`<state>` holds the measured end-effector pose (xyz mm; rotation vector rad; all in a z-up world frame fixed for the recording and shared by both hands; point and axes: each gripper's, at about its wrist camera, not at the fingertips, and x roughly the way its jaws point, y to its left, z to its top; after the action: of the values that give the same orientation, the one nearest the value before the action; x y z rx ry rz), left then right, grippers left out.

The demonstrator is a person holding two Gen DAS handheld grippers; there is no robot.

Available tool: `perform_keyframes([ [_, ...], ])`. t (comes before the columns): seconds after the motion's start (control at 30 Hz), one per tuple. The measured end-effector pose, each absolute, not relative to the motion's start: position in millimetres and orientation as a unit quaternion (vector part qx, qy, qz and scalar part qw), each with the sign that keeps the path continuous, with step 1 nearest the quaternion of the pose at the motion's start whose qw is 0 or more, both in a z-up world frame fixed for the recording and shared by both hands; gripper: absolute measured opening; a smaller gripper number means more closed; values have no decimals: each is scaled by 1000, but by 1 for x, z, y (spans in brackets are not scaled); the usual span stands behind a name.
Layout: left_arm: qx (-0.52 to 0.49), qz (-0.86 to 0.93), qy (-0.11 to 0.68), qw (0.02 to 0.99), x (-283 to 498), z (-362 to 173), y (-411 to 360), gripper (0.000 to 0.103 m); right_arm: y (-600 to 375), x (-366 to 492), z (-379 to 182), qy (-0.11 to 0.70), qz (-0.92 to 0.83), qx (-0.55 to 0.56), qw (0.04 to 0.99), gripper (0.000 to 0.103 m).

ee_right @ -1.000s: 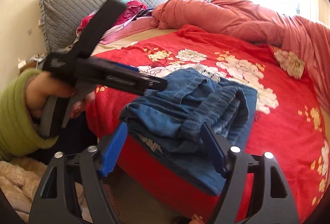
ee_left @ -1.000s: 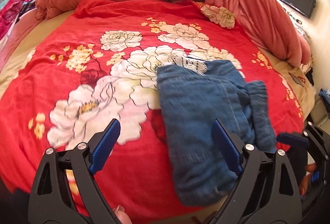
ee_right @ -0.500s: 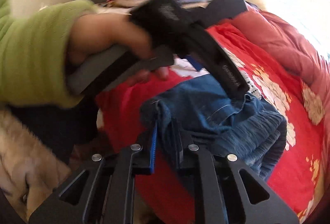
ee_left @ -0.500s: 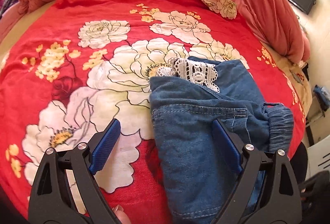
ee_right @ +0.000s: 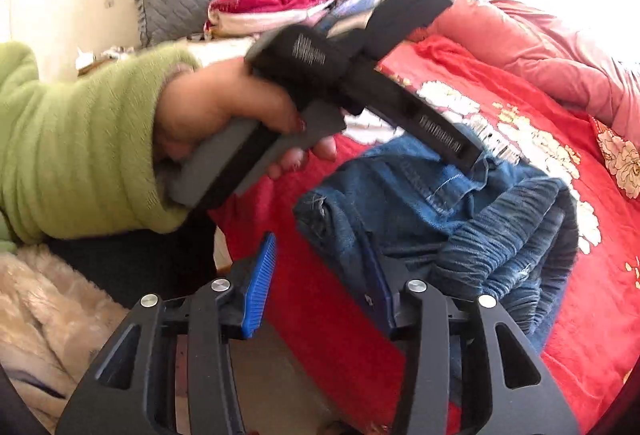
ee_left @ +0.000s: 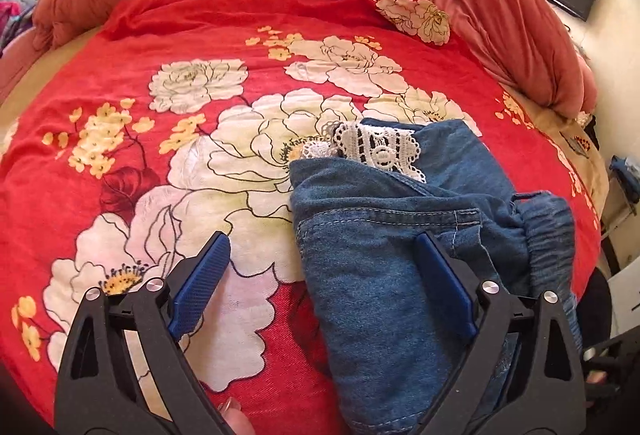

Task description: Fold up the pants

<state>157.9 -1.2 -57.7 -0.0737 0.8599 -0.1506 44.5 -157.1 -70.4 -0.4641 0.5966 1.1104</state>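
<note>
So the folded pants sit at the bed's near edge; left hand-held gripper gapes wide above them, right hand-held gripper is opening, gripping nothing

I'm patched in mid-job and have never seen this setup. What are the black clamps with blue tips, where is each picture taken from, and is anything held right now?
There is no robot arm: a person holds a hand-held clamp in each hand, each with a camera looking out along its two blue-padded fingers. One picture looks from the left gripper, whose jaws stand wide open over the folded blue denim pants on a bed with a red floral blanket. A white lace trim shows at the far fold. The other looks from the right gripper; its jaws are opening, and the pads do not press on the cloth. It also shows the person's left hand in a green sleeve. Nothing is held.
</note>
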Motion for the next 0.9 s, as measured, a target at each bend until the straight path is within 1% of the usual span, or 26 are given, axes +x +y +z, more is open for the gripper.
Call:
perform_keyframes([
  [0.07,-31,-72,414,907,157,-57,-2,87,-163,45,-58,270,513,-194,791,46],
  [0.1,-30,-73,413,907,157,-56,-2,87,-166,45,-54,265,511,-187,796,52],
  [0.13,-30,-73,413,907,156,-56,-2,87,-170,46,-49,257,505,-180,804,61],
  [0.2,-29,-74,411,908,155,-55,-2,87,-179,49,-40,248,490,-159,820,68],
  [0.27,-25,-72,410,909,155,-54,-3,87,-190,58,-31,245,476,-128,835,69],
  [0.33,-22,-72,407,910,152,-53,-4,87,-203,70,-24,243,450,-97,854,76],
  [0.43,-21,-75,404,911,150,-51,-5,87,-213,83,-20,246,404,-89,877,77],
  [0.63,-22,-83,399,913,145,-45,-7,87,-237,114,-26,276,314,-59,907,77],
  [0.9,-25,-90,395,914,138,-39,-6,87,-245,133,-41,320,260,-57,909,77],
])
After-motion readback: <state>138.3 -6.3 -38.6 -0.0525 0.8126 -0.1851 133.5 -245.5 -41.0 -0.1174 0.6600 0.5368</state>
